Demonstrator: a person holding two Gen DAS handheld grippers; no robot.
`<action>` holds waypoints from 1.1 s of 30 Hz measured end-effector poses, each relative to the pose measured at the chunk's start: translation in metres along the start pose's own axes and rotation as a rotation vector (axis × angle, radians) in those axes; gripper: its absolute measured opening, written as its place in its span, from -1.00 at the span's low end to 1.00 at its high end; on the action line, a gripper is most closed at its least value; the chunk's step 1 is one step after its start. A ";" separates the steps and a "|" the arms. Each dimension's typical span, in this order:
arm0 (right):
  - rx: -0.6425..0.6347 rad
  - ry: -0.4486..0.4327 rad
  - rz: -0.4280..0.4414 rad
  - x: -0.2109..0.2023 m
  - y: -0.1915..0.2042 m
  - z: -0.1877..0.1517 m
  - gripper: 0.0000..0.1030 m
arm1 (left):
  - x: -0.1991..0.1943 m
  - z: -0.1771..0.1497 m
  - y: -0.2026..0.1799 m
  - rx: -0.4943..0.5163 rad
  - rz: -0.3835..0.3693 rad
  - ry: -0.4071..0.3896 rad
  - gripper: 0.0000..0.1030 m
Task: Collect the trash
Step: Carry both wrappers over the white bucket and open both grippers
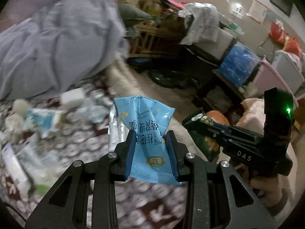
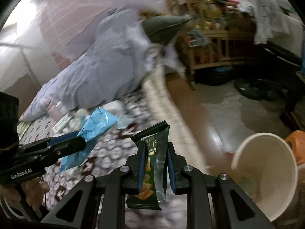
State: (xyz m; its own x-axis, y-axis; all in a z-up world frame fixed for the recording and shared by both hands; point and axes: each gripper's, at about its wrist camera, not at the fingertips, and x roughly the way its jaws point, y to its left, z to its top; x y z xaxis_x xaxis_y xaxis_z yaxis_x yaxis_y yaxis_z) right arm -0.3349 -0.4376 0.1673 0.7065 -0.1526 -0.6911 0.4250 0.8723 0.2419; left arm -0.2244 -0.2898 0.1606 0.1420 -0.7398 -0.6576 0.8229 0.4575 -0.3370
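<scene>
Patterned bedspread (image 1: 80,145), cluttered wooden shelf (image 2: 213,43)

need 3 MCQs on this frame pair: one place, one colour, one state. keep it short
1. Where is the white paper cup relative to the right gripper?
A. to its right
B. to its left
C. between its fingers

2. What colour is the wrapper in the left gripper?
A. red
B. light blue
C. yellow

3. What state is the right gripper in?
A. open, holding nothing
B. shut on a white cup
C. shut on the dark green wrapper

Key: 1 A, the cup sits at the right edge of the right wrist view. 2 B, a light blue packet sits between the pads. 3 C, both pads press the green packet.
</scene>
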 end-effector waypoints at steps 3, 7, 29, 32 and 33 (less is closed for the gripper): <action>0.037 -0.018 -0.044 -0.014 -0.029 0.002 -0.61 | 0.020 0.010 -0.028 0.030 -0.024 0.015 -0.41; 0.095 -0.027 -0.110 -0.029 -0.074 -0.002 -0.61 | 0.050 0.018 -0.069 0.086 -0.049 0.046 -0.41; 0.292 0.014 -0.309 -0.044 -0.205 -0.042 -0.61 | 0.155 0.025 -0.175 0.242 -0.136 0.167 -0.38; 0.305 0.014 -0.337 -0.043 -0.210 -0.042 -0.61 | 0.159 0.023 -0.179 0.245 -0.160 0.162 -0.22; 0.312 0.014 -0.341 -0.043 -0.213 -0.042 -0.61 | 0.160 0.023 -0.180 0.244 -0.174 0.156 -0.14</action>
State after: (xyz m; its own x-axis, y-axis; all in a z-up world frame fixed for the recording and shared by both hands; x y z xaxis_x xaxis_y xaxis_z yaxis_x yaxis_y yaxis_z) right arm -0.4797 -0.5971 0.1167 0.4904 -0.3984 -0.7751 0.7831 0.5918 0.1912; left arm -0.3367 -0.5019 0.1317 -0.0827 -0.7033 -0.7061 0.9374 0.1857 -0.2947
